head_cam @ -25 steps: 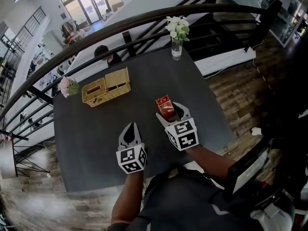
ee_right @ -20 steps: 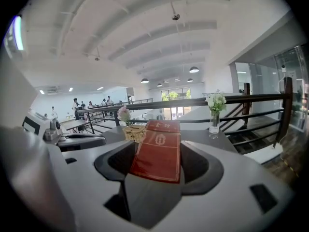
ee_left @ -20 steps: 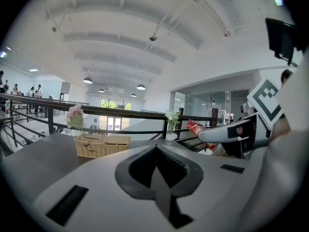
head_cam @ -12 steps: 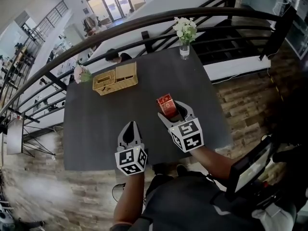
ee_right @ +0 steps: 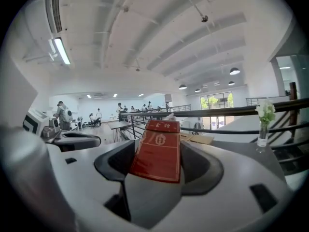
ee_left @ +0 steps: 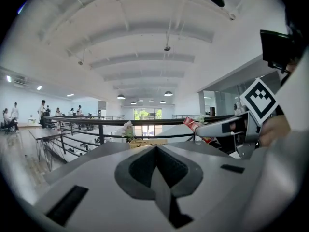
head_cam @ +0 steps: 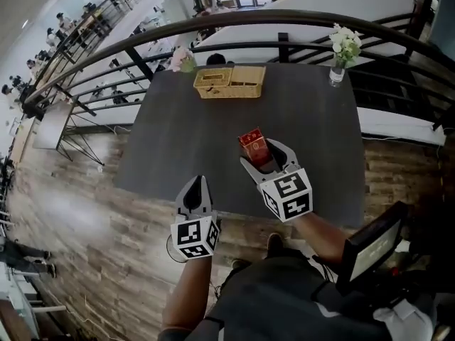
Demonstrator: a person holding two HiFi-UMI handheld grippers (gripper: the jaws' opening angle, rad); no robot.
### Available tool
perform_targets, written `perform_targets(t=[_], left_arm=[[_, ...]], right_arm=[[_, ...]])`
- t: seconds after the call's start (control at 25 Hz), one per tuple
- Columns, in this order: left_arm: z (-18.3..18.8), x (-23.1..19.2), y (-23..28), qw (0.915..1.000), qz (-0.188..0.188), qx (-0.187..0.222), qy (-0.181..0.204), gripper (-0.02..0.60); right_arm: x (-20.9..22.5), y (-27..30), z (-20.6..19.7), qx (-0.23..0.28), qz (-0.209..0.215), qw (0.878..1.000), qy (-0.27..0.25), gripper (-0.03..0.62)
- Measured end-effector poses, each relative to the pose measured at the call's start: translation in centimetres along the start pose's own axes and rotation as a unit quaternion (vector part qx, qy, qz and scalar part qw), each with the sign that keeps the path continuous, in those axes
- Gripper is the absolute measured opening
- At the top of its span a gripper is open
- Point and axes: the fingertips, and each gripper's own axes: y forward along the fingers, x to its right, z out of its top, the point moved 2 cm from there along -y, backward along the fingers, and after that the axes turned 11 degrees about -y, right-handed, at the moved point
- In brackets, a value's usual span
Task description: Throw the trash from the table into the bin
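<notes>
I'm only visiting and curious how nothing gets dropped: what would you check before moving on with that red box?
1. Red box clamped in the right claw: ok.
2. Left claw shut with nothing in it: ok.
3. Bin in sight: not ok, no view shows one.
4. No other trash on the table: ok, only a wicker basket, a flower vase and pink flowers show.
5. Way to the bin free: cannot tell.

Office mezzanine: black railing (ee_left: 100, 121), desks (ee_right: 116, 125) and people (ee_right: 62, 114) beyond, high ribbed ceiling (ee_left: 145, 42).
</notes>
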Motion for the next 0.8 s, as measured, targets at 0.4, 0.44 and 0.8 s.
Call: perform_targets(t=[0.4,0.44,0.8], left_arm=[[-0.7,-11.4,-15.8,0.9843,0.160,0.059,-0.047,0.011],[-0.7,-12.5,-17.9,0.9809,0.175,0.065,-0.053,0.011],[-1.7,-19.5,-33.5,0.9506,0.275,0.114,-0.089,0.011]], right_arm=[[-17.0,2.6,2.8,0.017,0.146,0.988,-0.055,0.299],[-18.9,2.4,3.1,0.018,0.159,0.985,-0.061,0.298],[-33.8,-0.4,5.3,0.039,0.242,0.966,-0.086,0.298]])
